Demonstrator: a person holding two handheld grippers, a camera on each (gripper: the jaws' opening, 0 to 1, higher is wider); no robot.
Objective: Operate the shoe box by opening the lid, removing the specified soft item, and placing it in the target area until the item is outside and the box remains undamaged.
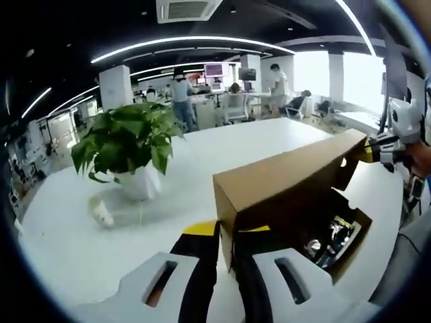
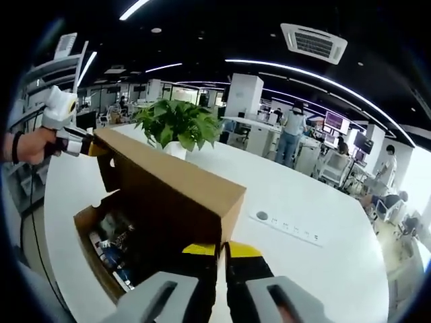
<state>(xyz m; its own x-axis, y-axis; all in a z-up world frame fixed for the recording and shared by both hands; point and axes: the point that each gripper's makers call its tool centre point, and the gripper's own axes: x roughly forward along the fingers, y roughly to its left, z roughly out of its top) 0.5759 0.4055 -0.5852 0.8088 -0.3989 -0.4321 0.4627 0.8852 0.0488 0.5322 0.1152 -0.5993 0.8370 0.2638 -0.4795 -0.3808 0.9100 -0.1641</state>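
Observation:
The brown cardboard shoe box lid (image 1: 289,182) is raised on its hinge above the open box base (image 1: 360,232) on a white table. My left gripper (image 1: 225,232) is shut on the lid's near corner, its yellow-tipped jaws on either side of the edge. At the lid's far corner is my right gripper (image 1: 377,149), held by a hand. In the right gripper view my right gripper (image 2: 221,249) is shut on the lid (image 2: 168,182), and the left gripper (image 2: 84,147) pinches the opposite corner. Dark, partly shiny contents (image 1: 333,235) (image 2: 114,245) lie in the box base (image 2: 84,225).
A leafy plant in a white pot (image 1: 128,145) (image 2: 176,124) stands on the table beyond the box. A small white object (image 1: 101,212) lies near it. A socket strip (image 2: 286,225) is set into the tabletop (image 2: 316,202). People and desks are far behind.

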